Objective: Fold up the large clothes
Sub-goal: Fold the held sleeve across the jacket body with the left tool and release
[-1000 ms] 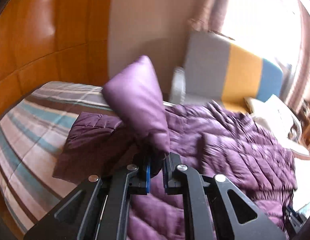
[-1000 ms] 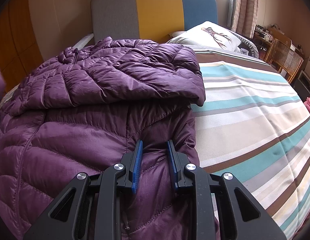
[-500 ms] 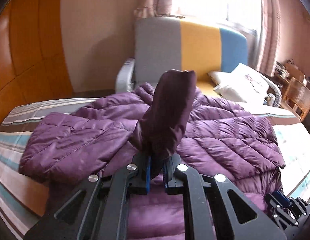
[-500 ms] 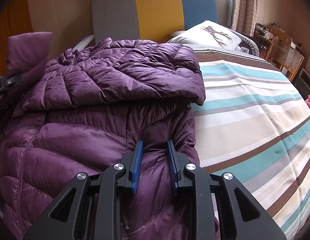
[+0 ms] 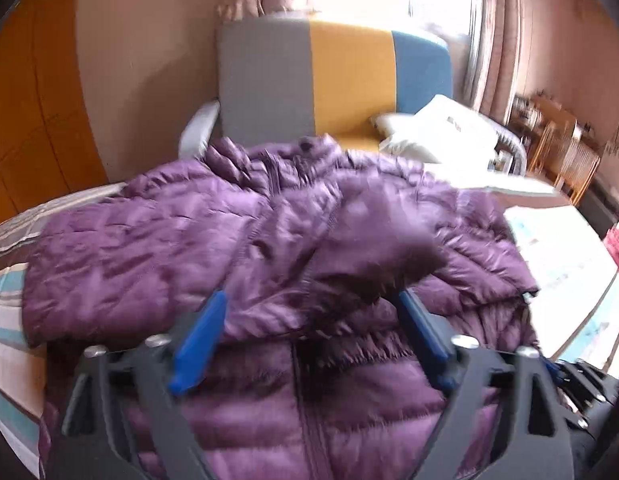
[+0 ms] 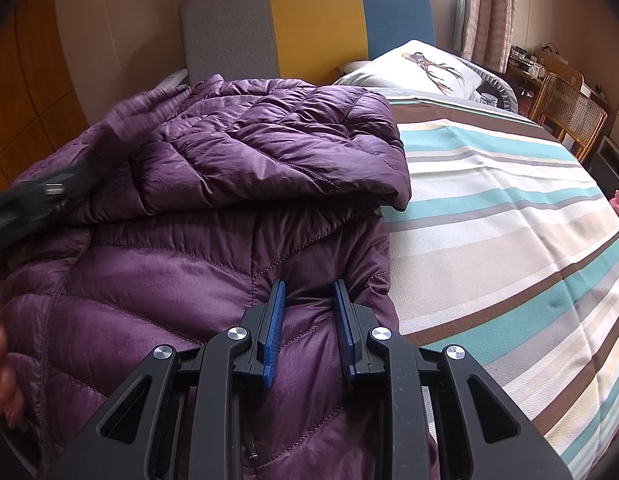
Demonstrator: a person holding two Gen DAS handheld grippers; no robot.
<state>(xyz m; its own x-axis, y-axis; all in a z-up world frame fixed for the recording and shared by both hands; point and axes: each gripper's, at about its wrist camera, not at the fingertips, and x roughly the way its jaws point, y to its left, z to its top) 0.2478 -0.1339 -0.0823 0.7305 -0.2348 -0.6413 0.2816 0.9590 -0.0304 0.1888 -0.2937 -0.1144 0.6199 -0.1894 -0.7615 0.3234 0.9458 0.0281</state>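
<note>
Opening left gripper [image 5: 311, 312] over purple jacket [image 6: 237, 208], right gripper [image 6: 308, 294] pinching jacket fabric, striped bed [image 6: 509, 208].

Both wrist views look down-forward, close over the jacket [image 5: 237, 248] – toward the headboard [image 6: 309, 24].

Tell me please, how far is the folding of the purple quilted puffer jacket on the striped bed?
Both sleeves of the purple quilted puffer jacket look folded across its chest. The left gripper is opening, its pads clear of the sleeve cuff lying ahead of it. The right gripper pinches the jacket's side edge. The body lies full length on the striped bed sheet, so the lengthwise folds seem left.
</note>
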